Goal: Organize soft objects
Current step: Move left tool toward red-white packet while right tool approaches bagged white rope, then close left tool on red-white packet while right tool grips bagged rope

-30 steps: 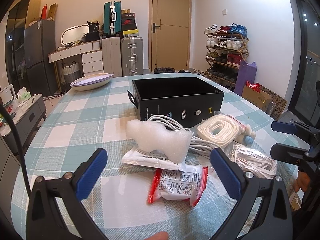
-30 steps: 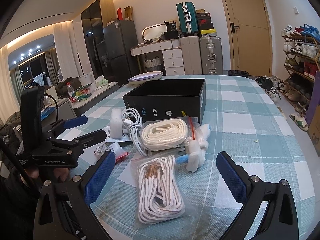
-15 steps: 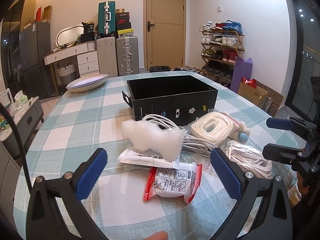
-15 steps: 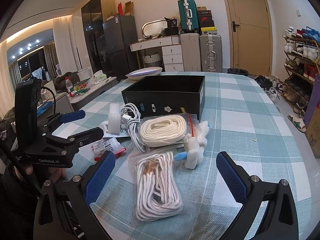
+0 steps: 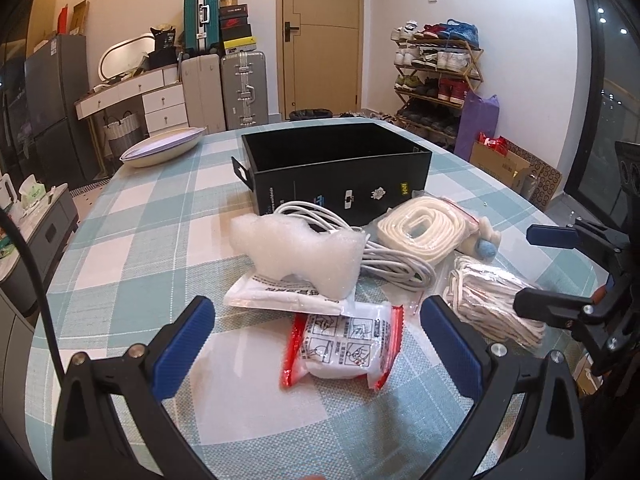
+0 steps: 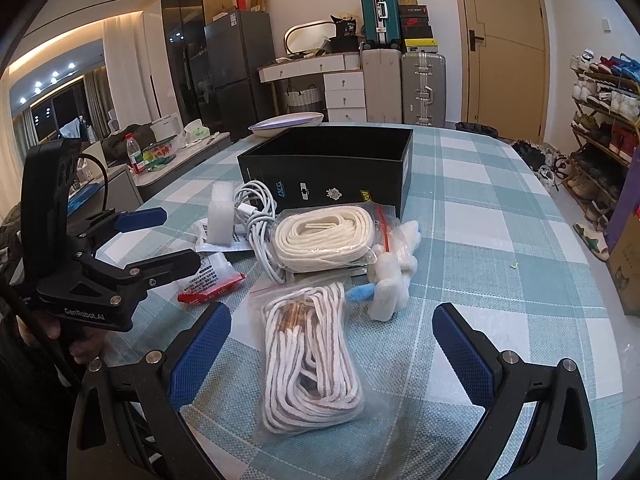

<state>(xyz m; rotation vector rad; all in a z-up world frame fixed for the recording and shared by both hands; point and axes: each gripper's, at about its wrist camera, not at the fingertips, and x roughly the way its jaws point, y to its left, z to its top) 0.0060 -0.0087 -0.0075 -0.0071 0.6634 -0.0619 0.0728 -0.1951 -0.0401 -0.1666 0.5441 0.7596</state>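
Nothing has been packed yet, it seems: the soft things lie heaped on the worktop (image 6: 500, 208) before the black box (image 6: 332, 168). The left gripper (image 5: 316, 336) and right gripper (image 6: 332, 344) are held wide open and empty. The rope bag (image 6: 312, 360) would likely be taken first. The box's inside is hidden.

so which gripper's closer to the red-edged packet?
Left. The left gripper hangs open right over the red-edged packet, which sits between its fingers. The right gripper is open over the bagged striped rope, off to the packet's right.
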